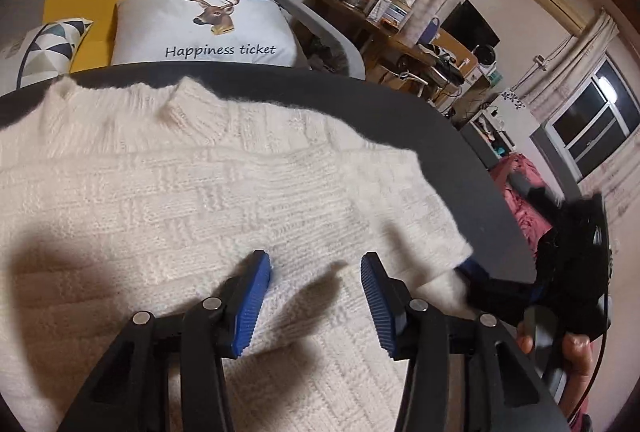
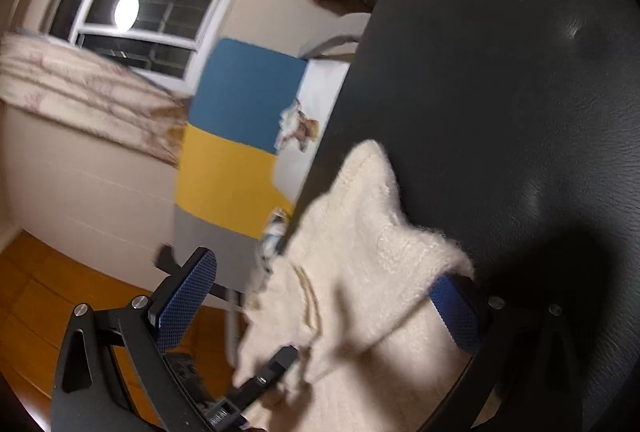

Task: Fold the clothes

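Two grippers are seen at one white sweater (image 1: 200, 192), which is spread flat over a dark round table (image 1: 400, 112), its ribbed collar toward the far edge near the pillows.

The left gripper (image 1: 316, 296) is held over the middle of the knit, tilted downward, with its blue pads (image 1: 252, 304) standing well apart and nothing caught between them; the fabric lies below and ahead of the fingers, and contact cannot be told from this view.

The right gripper (image 2: 316, 308) is found at the sweater's right edge, where a short sleeve or corner (image 2: 380, 232) ends. In the right wrist view the jaws stand wide, one pad (image 2: 184, 300) out over the floor and the other (image 2: 456, 312) beside the table, with the knit draped loosely between them and over the far pad's tip. No pinch is shown (the cloth merely lies in the gap). The view is strongly rolled, so this hand is judged to be turned on its side.

The coming fold is judged to depend on that edge: the sleeve runs outward to the right, across the body's length, and the right hand is the nearer one to it. A person's fingers (image 1: 576, 348) are seen on its handle.
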Demonstrator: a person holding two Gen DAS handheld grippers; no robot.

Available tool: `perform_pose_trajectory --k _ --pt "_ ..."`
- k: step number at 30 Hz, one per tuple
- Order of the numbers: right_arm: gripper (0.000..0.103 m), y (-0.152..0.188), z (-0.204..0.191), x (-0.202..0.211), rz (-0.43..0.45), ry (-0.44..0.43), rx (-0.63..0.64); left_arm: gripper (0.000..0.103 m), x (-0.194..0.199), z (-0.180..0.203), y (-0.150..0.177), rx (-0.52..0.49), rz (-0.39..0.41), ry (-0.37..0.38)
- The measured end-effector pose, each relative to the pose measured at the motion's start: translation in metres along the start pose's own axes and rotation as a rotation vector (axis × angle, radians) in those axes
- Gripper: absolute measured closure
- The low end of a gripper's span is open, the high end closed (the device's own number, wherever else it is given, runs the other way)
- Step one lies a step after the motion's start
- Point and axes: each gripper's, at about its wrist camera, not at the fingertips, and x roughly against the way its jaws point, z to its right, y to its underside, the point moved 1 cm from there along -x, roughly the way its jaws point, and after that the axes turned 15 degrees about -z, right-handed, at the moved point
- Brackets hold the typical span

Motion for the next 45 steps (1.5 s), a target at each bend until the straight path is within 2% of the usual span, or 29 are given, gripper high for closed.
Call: perform_pose_trajectory --k 2,5,8,10,11,12,13,16,17,21,24,27,29,35,37,40,43,45 --pt "0.0 0.006 -0.01 0.006 -0.078 0.042 0.054 0.051 0.006 0.006 -0.006 -0.042 0.003 0.026" --pt "0.0 0.011 -0.024 0.024 -0.116 0.065 0.174 0.051 0.015 0.018 -0.019 -0.125 0.039 0.069" --pt "0.0 0.005 -0.045 0.029 -0.149 0.023 0.282 0.051 0.015 0.024 -0.048 -0.164 0.049 0.112" --pt "0.0 0.004 -0.056 0.012 -0.213 0.134 0.383 0.05 0.016 0.026 -0.068 -0.198 0.037 0.135" --pt "0.0 0.007 -0.06 -0.004 -0.275 0.235 0.458 0.05 0.011 0.028 -0.08 -0.212 0.01 0.155" --pt "0.0 0.01 -0.059 -0.013 -0.306 0.3 0.507 0.05 0.006 0.029 -0.092 -0.226 -0.017 0.176" --pt "0.0 0.014 -0.056 -0.018 -0.32 0.325 0.536 0.05 0.001 0.032 -0.104 -0.241 -0.045 0.196" --pt "0.0 0.024 -0.047 -0.022 -0.354 0.272 0.586 0.05 -0.026 0.043 -0.133 -0.297 -0.151 0.244" --pt "0.0 0.026 -0.044 -0.022 -0.353 0.263 0.594 0.05 -0.039 0.047 -0.143 -0.32 -0.19 0.235" --pt "0.0 0.029 -0.036 -0.015 -0.332 0.199 0.591 0.05 -0.081 0.048 -0.17 -0.312 -0.333 0.271" --pt "0.0 0.03 -0.032 -0.011 -0.329 0.171 0.581 0.05 -0.098 0.036 -0.189 -0.27 -0.35 0.307" --pt "0.0 0.031 -0.029 -0.009 -0.329 0.157 0.576 0.051 -0.109 0.036 -0.196 -0.288 -0.419 0.387" --pt "0.0 0.03 -0.03 -0.012 -0.326 0.152 0.575 0.052 -0.116 0.04 -0.197 -0.321 -0.468 0.408" --pt "0.0 0.029 -0.029 -0.007 -0.323 0.128 0.564 0.052 -0.128 0.061 -0.188 -0.446 -0.599 0.399" --pt "0.0 0.028 -0.029 -0.009 -0.323 0.129 0.564 0.052 -0.133 0.066 -0.186 -0.473 -0.618 0.377" --pt "0.0 0.026 -0.029 -0.014 -0.325 0.127 0.561 0.052 -0.133 0.071 -0.186 -0.49 -0.622 0.421" --pt "0.0 0.025 -0.028 -0.015 -0.327 0.119 0.556 0.056 -0.128 0.086 -0.19 -0.525 -0.562 0.455" --pt "0.0 0.024 -0.028 -0.017 -0.328 0.116 0.553 0.056 -0.129 0.094 -0.187 -0.553 -0.557 0.489"
